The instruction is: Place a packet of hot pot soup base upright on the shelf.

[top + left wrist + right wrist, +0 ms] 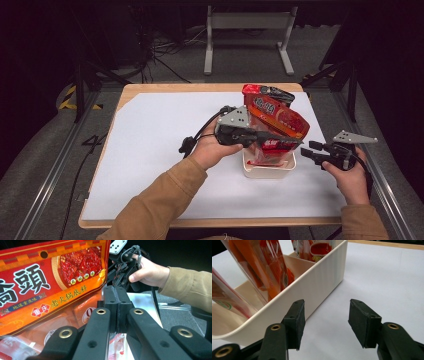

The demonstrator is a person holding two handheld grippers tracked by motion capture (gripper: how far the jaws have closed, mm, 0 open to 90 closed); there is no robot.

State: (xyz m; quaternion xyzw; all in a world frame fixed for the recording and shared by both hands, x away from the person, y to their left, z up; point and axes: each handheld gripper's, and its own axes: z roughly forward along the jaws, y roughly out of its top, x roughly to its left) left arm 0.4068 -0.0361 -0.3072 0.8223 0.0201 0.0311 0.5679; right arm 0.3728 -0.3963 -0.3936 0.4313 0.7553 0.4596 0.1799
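A white bin (270, 172) stands right of the table's middle with several red and orange sauce packets upright in it. The biggest red-orange packet (277, 117) leans back above the bin and shows close up, its print in view, in the left gripper view (50, 277). My left gripper (297, 141) lies across the bin's top, its jaws pressed together (117, 297) on the clear edge of a red packet (275, 149). My right gripper (306, 150) stands open just right of the bin, pads apart (325, 320) beside the bin's wall (319, 282), nothing between them.
A white sheet (165, 150) covers the wooden table, with bare room left of and in front of the bin. The table's right edge lies close behind my right hand. A metal stand (247, 30) and cables sit on the floor beyond the table.
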